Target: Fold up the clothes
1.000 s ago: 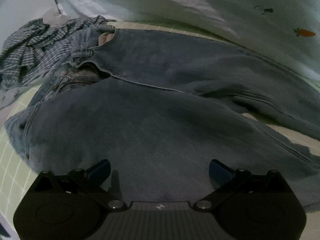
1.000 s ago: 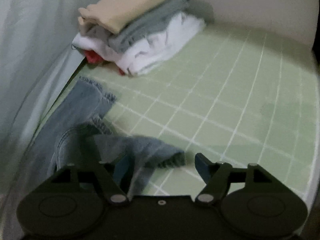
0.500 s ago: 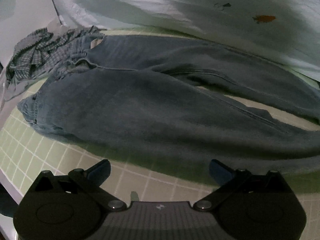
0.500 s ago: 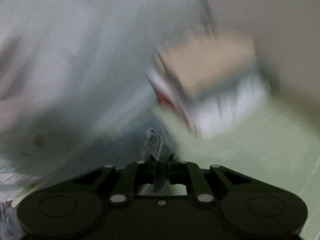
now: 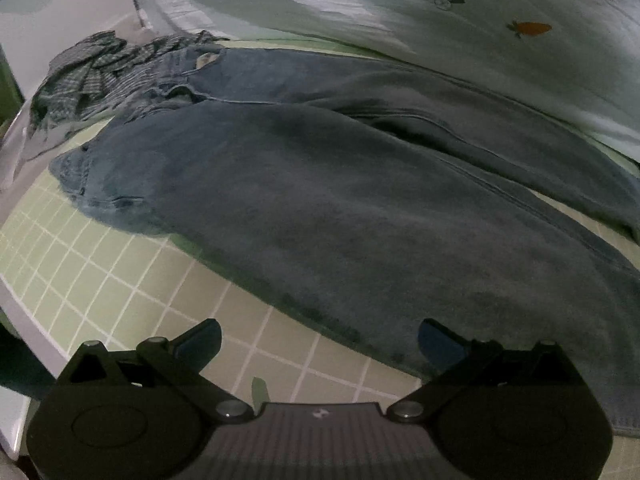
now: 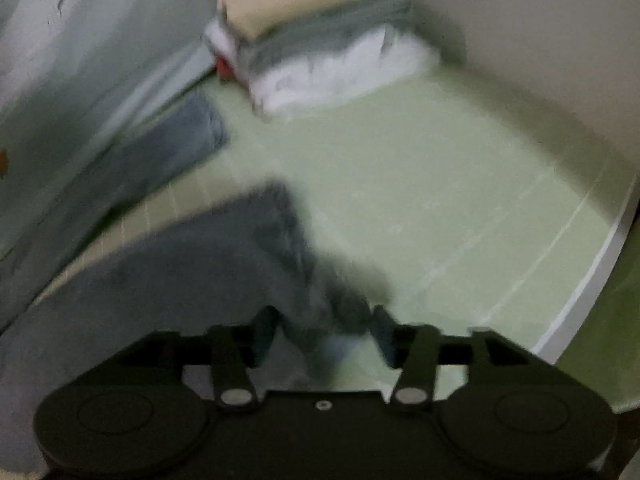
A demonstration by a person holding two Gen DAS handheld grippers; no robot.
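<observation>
A pair of blue jeans point(image 5: 340, 184) lies spread across the green checked mat, waistband at the left, both legs running right. My left gripper point(image 5: 320, 340) is open and empty, just in front of the near leg's edge. In the blurred right wrist view the near leg's hem end point(image 6: 256, 248) lies in front of my right gripper point(image 6: 324, 332). Its jaws stand a little apart with denim between them. The far leg's hem point(image 6: 188, 132) lies by the quilt.
A crumpled plaid shirt point(image 5: 96, 68) lies past the waistband at the far left. A pale quilt with a carrot print point(image 5: 440, 20) runs along the back. A stack of folded clothes point(image 6: 312, 36) stands at the far corner. The mat's edge point(image 6: 592, 276) curves on the right.
My left gripper drew back off the jeans to their near edge. My right gripper shut on the near leg's hem, swung it outward, and its jaws have now parted; the leg lies straighter.
</observation>
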